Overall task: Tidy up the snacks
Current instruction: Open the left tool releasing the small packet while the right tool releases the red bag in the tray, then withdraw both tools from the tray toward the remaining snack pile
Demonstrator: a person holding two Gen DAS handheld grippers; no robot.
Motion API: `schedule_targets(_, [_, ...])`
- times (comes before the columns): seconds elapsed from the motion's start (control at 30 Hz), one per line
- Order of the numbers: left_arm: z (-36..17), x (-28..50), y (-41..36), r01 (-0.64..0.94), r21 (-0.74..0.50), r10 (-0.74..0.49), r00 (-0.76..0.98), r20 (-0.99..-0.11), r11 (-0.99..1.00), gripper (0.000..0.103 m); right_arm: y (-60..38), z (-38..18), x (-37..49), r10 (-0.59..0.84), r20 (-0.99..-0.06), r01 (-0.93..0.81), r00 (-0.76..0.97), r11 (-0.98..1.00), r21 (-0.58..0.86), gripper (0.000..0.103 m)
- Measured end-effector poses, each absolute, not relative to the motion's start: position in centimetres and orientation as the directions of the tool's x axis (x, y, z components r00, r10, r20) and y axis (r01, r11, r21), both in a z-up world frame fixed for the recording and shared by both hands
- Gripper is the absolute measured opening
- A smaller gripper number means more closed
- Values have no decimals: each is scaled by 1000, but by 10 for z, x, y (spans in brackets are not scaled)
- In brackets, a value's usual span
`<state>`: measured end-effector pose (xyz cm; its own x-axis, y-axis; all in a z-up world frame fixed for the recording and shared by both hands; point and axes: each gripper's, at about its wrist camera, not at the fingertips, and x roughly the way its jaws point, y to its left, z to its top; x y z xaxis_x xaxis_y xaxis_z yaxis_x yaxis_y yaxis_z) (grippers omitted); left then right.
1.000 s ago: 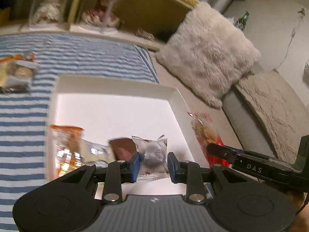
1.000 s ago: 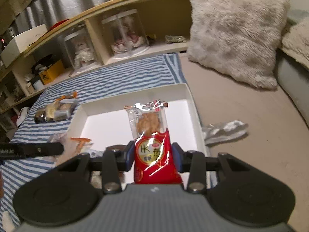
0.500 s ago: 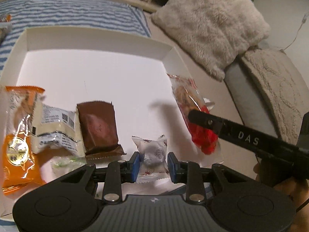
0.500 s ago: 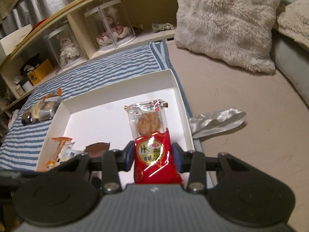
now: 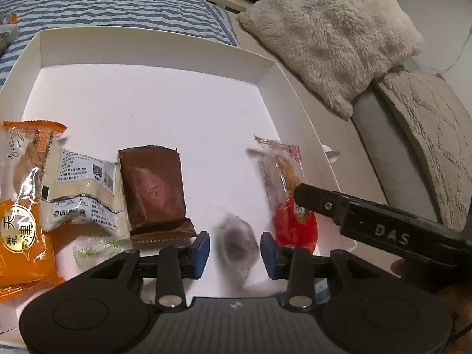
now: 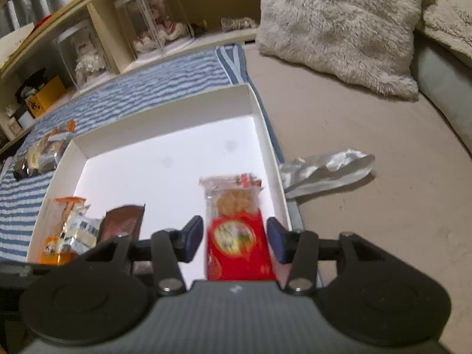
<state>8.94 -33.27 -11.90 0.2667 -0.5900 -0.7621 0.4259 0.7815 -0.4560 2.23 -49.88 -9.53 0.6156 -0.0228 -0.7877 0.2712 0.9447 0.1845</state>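
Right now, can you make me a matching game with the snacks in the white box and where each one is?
Snacks:
1. orange packet
2. brown packet
3. red packet
4. small blurry packet

Places:
A. between the open left gripper fingers
B. at the box's left wall
C. between the open right gripper fingers, near the box's right wall
D. just right of the cream packet

Pairs: 1-B, 2-D, 3-C, 4-A
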Motion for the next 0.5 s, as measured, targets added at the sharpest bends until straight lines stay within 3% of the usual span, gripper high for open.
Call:
schedule_targets(0.2, [-114, 83, -328, 451, -427, -575, 264, -775, 783, 42, -497, -88, 5, 10, -794, 266, 608, 940, 216, 71])
schedule_targets(0.3, [-111, 80, -324, 457, -418, -569, 268, -777, 785, 52, -496, -84, -4, 19, -792, 266, 610, 937, 227, 74])
schedule_targets(0.5, [-99, 74, -315, 480, -393, -561, 280, -779, 785, 57, -494, -73, -17, 31, -786, 254, 617, 938, 237, 81])
